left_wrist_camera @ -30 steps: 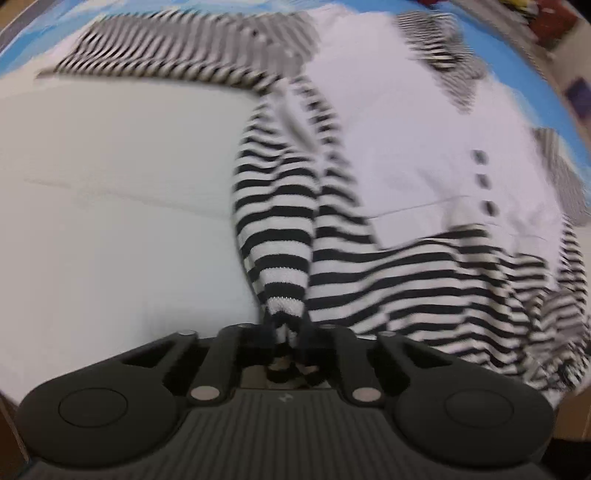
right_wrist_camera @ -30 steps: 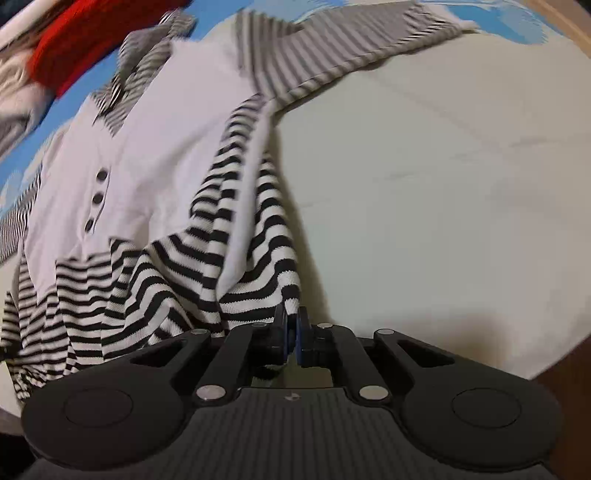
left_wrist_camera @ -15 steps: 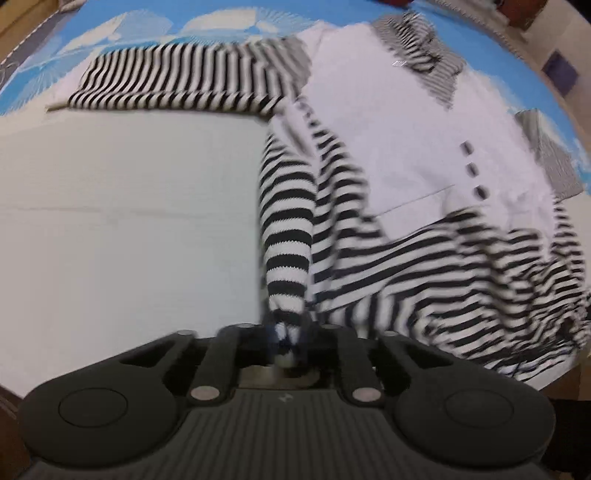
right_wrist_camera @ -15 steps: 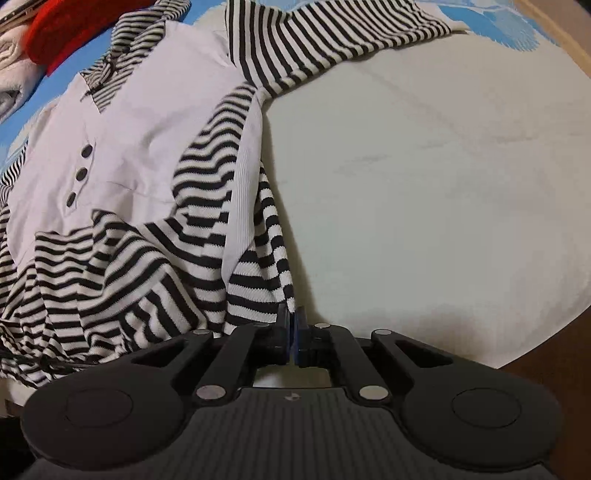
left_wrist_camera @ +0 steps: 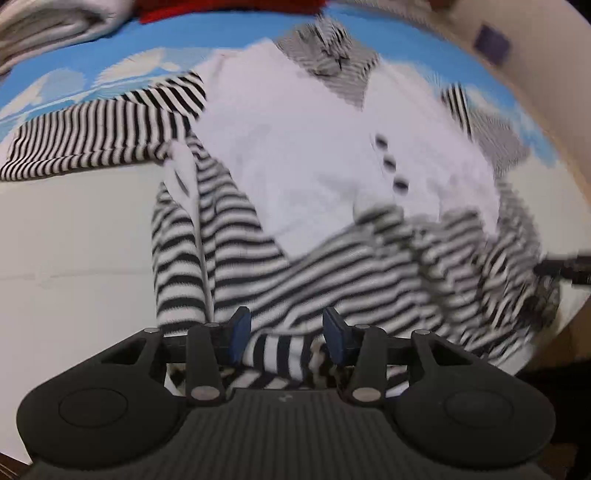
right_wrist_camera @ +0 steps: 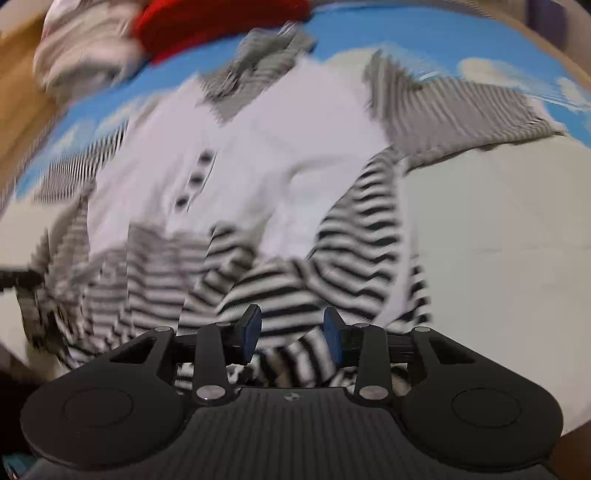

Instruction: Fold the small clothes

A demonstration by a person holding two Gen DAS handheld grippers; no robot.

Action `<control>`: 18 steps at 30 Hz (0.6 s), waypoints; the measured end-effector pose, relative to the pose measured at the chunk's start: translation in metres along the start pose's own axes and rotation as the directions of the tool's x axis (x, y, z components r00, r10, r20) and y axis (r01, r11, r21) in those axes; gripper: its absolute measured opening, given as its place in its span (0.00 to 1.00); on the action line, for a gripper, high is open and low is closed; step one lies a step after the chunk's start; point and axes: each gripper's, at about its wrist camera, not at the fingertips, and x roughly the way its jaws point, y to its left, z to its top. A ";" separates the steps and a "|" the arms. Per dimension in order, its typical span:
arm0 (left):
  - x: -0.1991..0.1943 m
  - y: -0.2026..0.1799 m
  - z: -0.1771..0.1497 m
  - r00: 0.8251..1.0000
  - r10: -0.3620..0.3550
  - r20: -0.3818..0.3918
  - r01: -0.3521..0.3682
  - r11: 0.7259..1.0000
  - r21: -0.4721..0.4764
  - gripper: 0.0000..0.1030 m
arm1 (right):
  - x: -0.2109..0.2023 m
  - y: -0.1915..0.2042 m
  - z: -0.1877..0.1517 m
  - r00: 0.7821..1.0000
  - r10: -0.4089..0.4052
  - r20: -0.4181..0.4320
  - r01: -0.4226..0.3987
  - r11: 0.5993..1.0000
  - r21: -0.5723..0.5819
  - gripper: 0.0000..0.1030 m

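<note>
Releasing now: left gripper (left_wrist_camera: 284,334) and right gripper (right_wrist_camera: 291,332) fingers, earlier pinching the black-and-white striped knit garment with white front panel (left_wrist_camera: 314,158), spreading apart, rumpled hem lying loose between them. Worth withdrawing straight back, without snagging or dragging it.

Garment (left_wrist_camera: 295,147): white front panel, black-and-white striped sleeves, collar and hem, three dark buttons (left_wrist_camera: 389,162). Bed cover (left_wrist_camera: 74,258): pale cream, with blue-and-white patterned section (left_wrist_camera: 110,70). Red cloth (right_wrist_camera: 221,22) beyond.
</note>
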 end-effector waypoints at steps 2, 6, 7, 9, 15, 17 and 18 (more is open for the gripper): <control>0.022 -0.001 -0.008 0.987 0.091 -0.130 -0.086 0.995 0.041 0.27 | 0.014 0.006 -0.001 0.997 -0.044 -0.057 0.042 0.998 -0.040 0.39; 0.034 -0.001 -0.017 0.968 0.152 -0.200 -0.135 0.986 0.093 0.26 | 0.031 -0.003 -0.013 0.976 -0.098 -0.193 0.101 0.995 0.006 0.38; 0.032 -0.001 -0.017 0.970 0.148 -0.193 -0.132 0.987 0.096 0.26 | 0.029 -0.003 -0.013 0.977 -0.099 -0.188 0.100 0.995 -0.005 0.38; 0.026 -0.002 -0.015 0.980 0.128 -0.152 -0.115 0.989 0.090 0.27 | 0.025 -0.003 -0.014 0.979 -0.097 -0.181 0.097 0.995 -0.008 0.38; 0.007 0.003 0.001 0.999 0.044 -0.012 -0.044 0.999 0.003 0.35 | -0.001 -0.004 -0.009 0.998 -0.038 -0.048 0.039 0.999 0.014 0.39; 0.016 0.002 0.003 0.998 0.055 -0.040 -0.055 0.998 0.002 0.35 | 0.003 -0.006 -0.005 0.998 -0.045 -0.050 0.046 0.999 0.026 0.39; 0.022 0.001 0.003 0.996 0.066 -0.057 -0.066 0.998 0.011 0.35 | 0.007 -0.004 -0.003 0.997 -0.058 -0.059 0.060 0.998 0.026 0.39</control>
